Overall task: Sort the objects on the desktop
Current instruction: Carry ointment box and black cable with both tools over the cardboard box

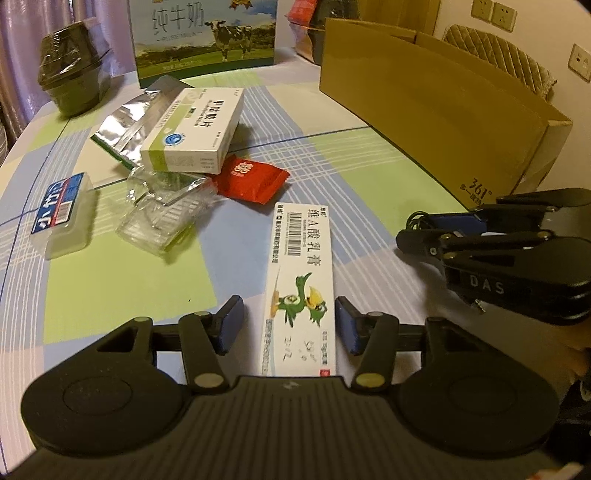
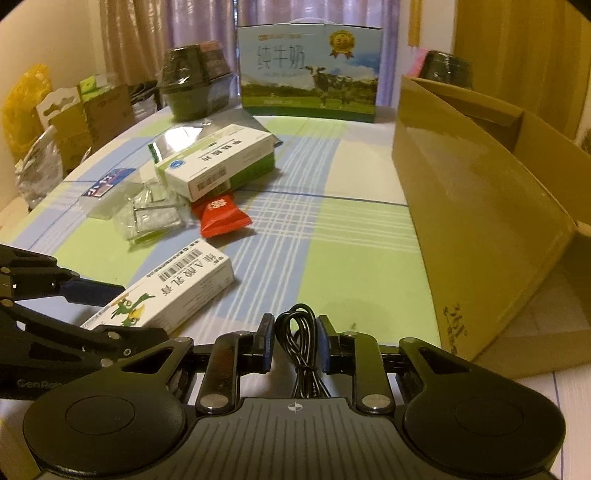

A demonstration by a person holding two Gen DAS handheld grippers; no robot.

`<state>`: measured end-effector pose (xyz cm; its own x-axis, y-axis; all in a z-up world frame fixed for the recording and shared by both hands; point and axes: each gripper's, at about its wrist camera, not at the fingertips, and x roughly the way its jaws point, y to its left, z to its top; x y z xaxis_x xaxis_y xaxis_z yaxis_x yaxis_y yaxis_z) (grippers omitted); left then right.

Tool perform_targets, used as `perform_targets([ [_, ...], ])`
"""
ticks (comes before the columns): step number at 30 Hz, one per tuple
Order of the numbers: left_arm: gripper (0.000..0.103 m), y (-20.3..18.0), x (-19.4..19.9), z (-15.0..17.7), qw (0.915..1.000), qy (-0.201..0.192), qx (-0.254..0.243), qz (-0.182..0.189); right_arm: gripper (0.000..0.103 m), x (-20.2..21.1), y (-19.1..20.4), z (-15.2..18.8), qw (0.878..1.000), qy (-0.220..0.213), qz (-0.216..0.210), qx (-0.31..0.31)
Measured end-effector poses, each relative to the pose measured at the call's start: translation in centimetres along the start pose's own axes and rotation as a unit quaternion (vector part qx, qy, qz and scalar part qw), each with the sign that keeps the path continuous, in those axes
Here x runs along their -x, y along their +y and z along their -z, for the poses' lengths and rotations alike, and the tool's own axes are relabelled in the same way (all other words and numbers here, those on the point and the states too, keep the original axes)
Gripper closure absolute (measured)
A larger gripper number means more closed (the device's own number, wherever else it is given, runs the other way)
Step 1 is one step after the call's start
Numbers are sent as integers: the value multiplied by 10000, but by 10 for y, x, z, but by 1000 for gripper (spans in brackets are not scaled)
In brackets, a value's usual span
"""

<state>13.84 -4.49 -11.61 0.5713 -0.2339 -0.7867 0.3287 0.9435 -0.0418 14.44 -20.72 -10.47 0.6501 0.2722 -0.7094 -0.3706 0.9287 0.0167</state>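
The left claw [image 1: 288, 325] is standing open around the long white ointment box [image 1: 301, 291], the one with a green bird printed on it. Its two blue pads are sitting on either side of the box; the right pad looks to be touching the box edge, while a narrow gap is showing at the left pad. The box is lying flat on the checked surface [image 1: 122, 280], with its near end between the fingers.

The right claw [image 2: 295, 343] is closing on a coiled black cable [image 2: 297, 332]. The loops of the cable are sticking out in front between the two pads, and the loose strand is running back toward the claw body. This claw is hovering just beside the ointment box, on its right side, near the tall wall of the brown cardboard box [image 2: 480, 206], which is open at the top.

Farther back on the surface, a small heap is lying: a white and green medicine box [image 1: 194, 131] is resting partly on a silver foil pouch [image 1: 122, 125], with a red snack packet [image 1: 251, 177] and a clear plastic tray [image 1: 162, 206] just in front of it. A clear case with a blue label [image 1: 61, 214] is lying to the left of the heap. A milk carton [image 1: 207, 35] with a cow picture is standing at the far edge.
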Motion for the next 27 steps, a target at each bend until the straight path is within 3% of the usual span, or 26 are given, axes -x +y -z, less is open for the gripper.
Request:
perform_targets([
  [4, 70, -5, -5, -6, 9999, 78, -147, 21, 83, 2, -1, 0, 10000, -9, -2, -55],
  [15, 70, -13, 20, -4, 10000, 26, -20, -94, 83, 27, 0, -7, 9996, -257, -66, -133],
  [27, 70, -47, 76, -33, 9986, -519, -48, 27, 83, 101, -24, -36, 9924, -935, 66, -795],
])
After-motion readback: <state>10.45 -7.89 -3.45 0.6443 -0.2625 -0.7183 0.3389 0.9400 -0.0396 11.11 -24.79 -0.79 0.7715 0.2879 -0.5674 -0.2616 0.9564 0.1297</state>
